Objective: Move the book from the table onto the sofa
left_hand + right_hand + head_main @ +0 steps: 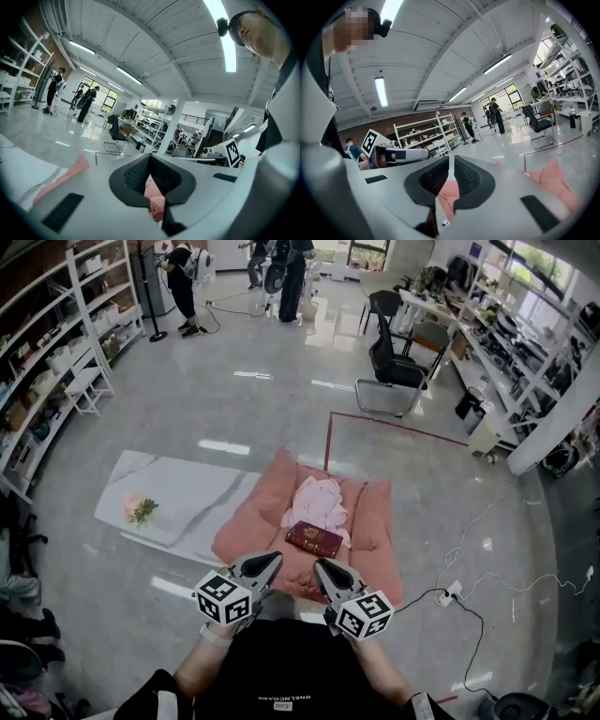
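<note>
Book, flat dark-red rectangle, lies on soft pink sofa; left gripper closed, right gripper barely ajar.

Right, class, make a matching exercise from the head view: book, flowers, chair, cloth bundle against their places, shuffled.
1 book
2 flowers
3 chair
4 cloth bundle

A white table
B floor beyond the sofa
C sofa, nearer the person
D sofa, farther from the person

Pairs: 1-C, 2-A, 3-B, 4-D.

Bright, even light from ceiling strips — floor glare, strong fisheye warp at edges
</note>
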